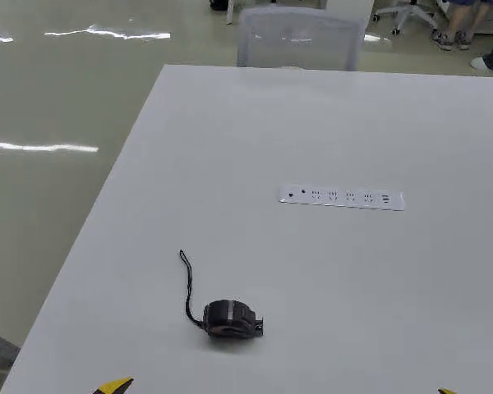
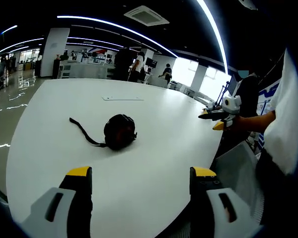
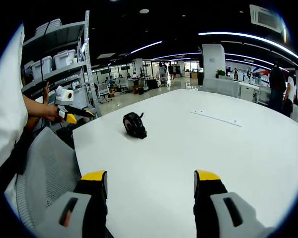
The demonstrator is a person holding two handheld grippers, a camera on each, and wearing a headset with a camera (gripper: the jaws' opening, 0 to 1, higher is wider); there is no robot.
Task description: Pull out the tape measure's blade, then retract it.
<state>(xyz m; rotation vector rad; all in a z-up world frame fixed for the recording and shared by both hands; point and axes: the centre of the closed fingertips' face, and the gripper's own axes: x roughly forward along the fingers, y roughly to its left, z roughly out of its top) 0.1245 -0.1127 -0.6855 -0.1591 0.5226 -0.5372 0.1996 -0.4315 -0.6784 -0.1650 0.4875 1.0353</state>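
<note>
A black tape measure (image 1: 230, 318) lies on the white table (image 1: 329, 271) near the front edge, its blade in and its black wrist strap (image 1: 186, 283) trailing away to the far left. My left gripper (image 2: 141, 176) is open and holds nothing, a short way back from the tape measure (image 2: 120, 131). My right gripper (image 3: 151, 178) is open too, farther from the tape measure (image 3: 134, 124), which sits ahead to its left. In the head view, one yellow fingertip (image 1: 113, 386) pokes in at the bottom left and another fingertip (image 1: 446, 391) at the bottom right.
A flat white socket strip (image 1: 341, 198) is set into the table beyond the tape measure. A grey chair (image 1: 300, 37) stands at the far edge. Another mesh chair (image 3: 44, 163) is near the person at the front edge. Shelving (image 3: 64, 59) stands behind.
</note>
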